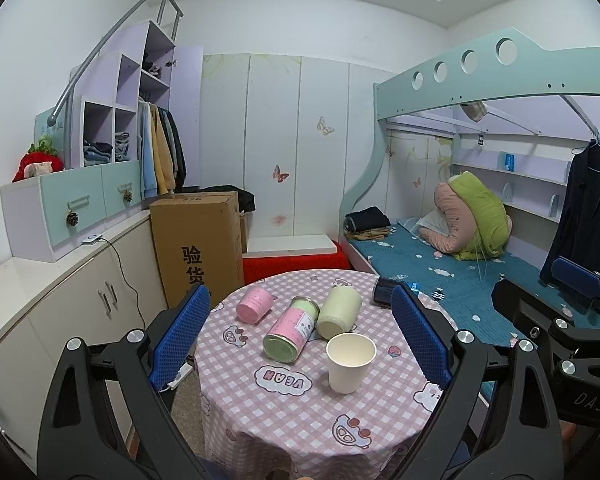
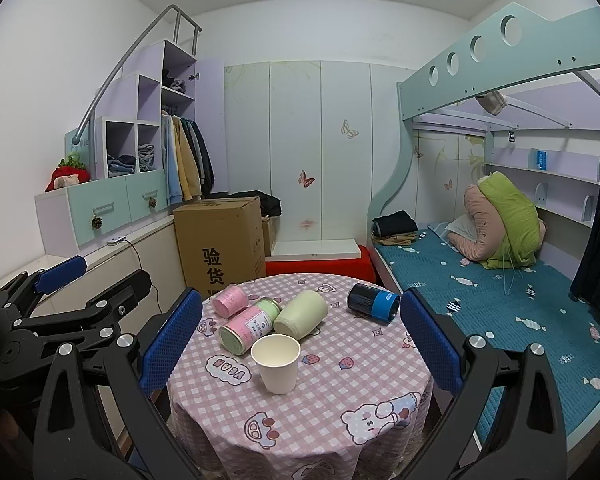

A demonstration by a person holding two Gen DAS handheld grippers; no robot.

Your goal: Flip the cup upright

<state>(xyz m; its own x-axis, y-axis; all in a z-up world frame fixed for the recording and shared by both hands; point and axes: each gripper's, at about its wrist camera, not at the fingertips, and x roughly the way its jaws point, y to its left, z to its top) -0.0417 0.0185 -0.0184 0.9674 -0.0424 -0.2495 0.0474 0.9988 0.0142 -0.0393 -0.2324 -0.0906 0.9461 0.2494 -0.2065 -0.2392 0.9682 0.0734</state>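
Lowest in the left wrist view, the left gripper (image 1: 300, 344) is spread wide with nothing between its blue pads (image 1: 180, 340), which frame the round worktop (image 1: 300, 420) from either side. The right wrist view shows the same of the right gripper (image 2: 300, 344): released, empty, its pads (image 2: 170, 344) standing well apart at the lower left and lower right of the frame. Each gripper also shows in the other's view, the right one at the right edge of the left wrist view and the left one at the left edge of the right wrist view.

The worktop carries a pink checked cloth with cartoon prints. Nearest on it, just right of the centre of the frame, the white paper cup (image 1: 350, 362) (image 2: 277, 363) stands upright with its open mouth up, free of both grippers. Just behind it lie three containers on their sides: a pink can with a green end (image 1: 290, 334) (image 2: 249, 329), a pale green cup (image 1: 339, 310) (image 2: 301, 314) close beside it, and a smaller pink cup (image 1: 255, 304) (image 2: 230, 300) to the upper left. Farther right, near the worktop's rim, a dark blue can (image 2: 374, 303) lies on its side; in the left wrist view it is mostly hidden behind the pad.

Beyond the worktop, a cardboard box (image 1: 198, 240) (image 2: 220, 240) stands on the floor at centre left, with a low cabinet (image 1: 60, 300) along the left wall. On the right of the frame runs a bunk bed (image 1: 460, 264) (image 2: 500, 292) with a blue-green cover. A pale wardrobe (image 1: 284, 140) (image 2: 320, 140) with butterfly stickers closes the far wall.
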